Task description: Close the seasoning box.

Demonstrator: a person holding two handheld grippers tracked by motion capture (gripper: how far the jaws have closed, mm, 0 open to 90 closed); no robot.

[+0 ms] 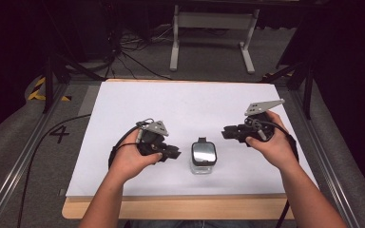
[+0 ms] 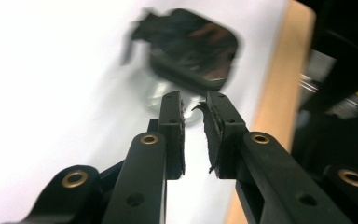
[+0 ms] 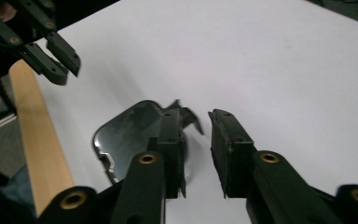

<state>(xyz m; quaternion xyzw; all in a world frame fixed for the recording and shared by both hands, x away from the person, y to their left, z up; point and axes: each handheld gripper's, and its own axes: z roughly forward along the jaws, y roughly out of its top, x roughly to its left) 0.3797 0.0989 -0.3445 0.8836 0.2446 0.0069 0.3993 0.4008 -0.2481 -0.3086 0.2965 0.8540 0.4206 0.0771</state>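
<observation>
Stood a jar [image 1: 203, 161] with a dark shiny lid near the front middle of the white sheet [image 1: 185, 102], touched by neither tool. Hovered at its 9 o'clock the left gripper [image 1: 175, 154], jaws slightly apart on nothing. Hung at its 2 o'clock the right gripper [image 1: 225, 132], jaws parted and empty; jar perhaps clear glass, though blurred.

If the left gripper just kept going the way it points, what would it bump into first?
Probably the jar: the left gripper points at it, jaws slightly apart with nothing between them, and bare white sheet lies beside it. Blur makes depth uncertain.
</observation>
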